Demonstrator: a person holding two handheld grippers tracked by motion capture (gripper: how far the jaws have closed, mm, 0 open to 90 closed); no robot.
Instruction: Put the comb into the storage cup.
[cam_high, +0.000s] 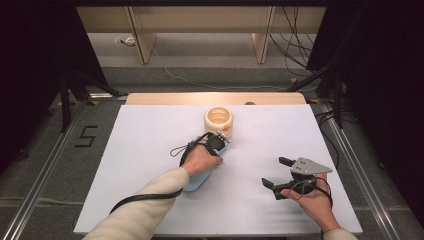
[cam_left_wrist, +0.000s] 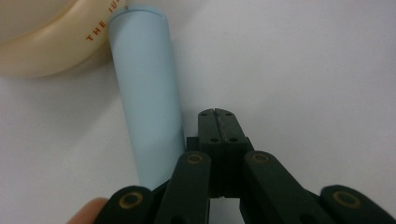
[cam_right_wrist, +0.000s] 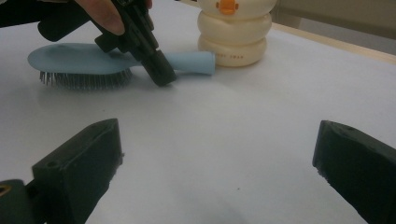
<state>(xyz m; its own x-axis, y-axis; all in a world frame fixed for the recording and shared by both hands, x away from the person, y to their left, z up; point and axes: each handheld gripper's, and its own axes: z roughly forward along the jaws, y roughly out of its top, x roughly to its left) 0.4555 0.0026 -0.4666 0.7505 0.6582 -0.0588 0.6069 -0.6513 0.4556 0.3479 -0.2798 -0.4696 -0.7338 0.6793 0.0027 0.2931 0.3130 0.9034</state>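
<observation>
A pale blue plastic hairbrush (cam_right_wrist: 93, 63) lies bristles-down on the white table top (cam_high: 150, 150), its round handle (cam_left_wrist: 144, 93) pointing toward 12 o'clock in the high view, where its tip touches or nearly touches a cream-coloured, ring-stacked plastic holder with an orange mark (cam_high: 219, 121). Lying flat on its bristles, the brush is stable, and the handle stands clear of the table, which probably makes it the natural place to grip.

The left gripper (cam_left_wrist: 218, 122) sits low at the table just beside the handle, at about 3 o'clock of it in its own view. Its two black jaws are pressed together with nothing between them; the handle runs alongside them, outside the jaws, not in them. The right gripper view shows the same: the closed tip rests in front of the handle near where it joins the brush head. The left hand (cam_high: 200, 159) covers part of the brush head from above.

The right gripper (cam_high: 281, 172) hovers well apart at about 4 o'clock of the brush, jaws spread wide and empty, apparently waiting in readiness.
</observation>
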